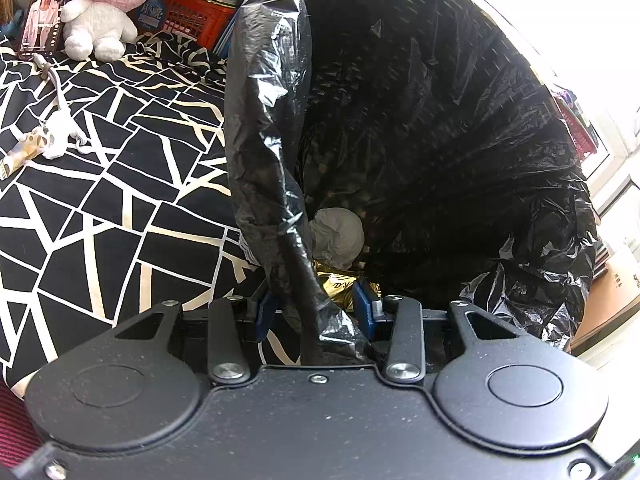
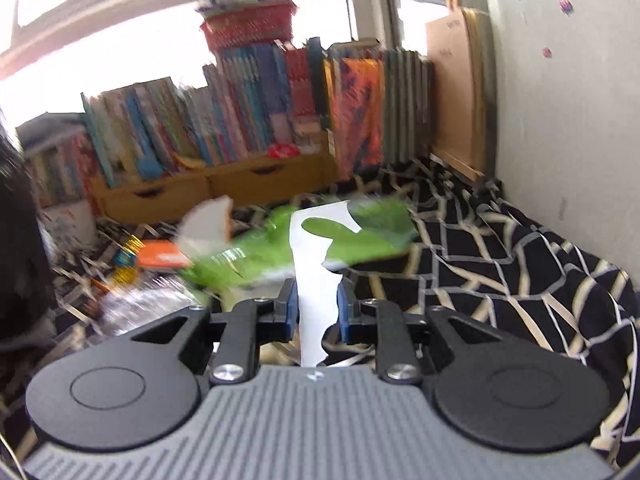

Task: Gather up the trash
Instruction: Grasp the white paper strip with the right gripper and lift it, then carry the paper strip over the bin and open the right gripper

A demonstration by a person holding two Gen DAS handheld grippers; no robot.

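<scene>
Black-and-white patterned bedding [image 1: 120, 208] covers the bed. Left gripper [image 1: 314, 308] is clamped on the rim of a black trash bag [image 1: 420, 120] containing crumpled tissue [image 1: 338, 236]. Right gripper [image 2: 316, 306] clutches a green-and-white wrapper [image 2: 316, 248], lifted above the bed.

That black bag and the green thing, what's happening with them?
Someone is tidying rubbish off a bed with a claw in each hand. The left claw is shut on the edge of the black bag and holds it open. Inside there is already a tissue ball and a gold wrapper. The right claw grips a green and white wrapper above the bedspread. It is not in the bag yet. More litter lies blurred on the bed behind it.
</scene>
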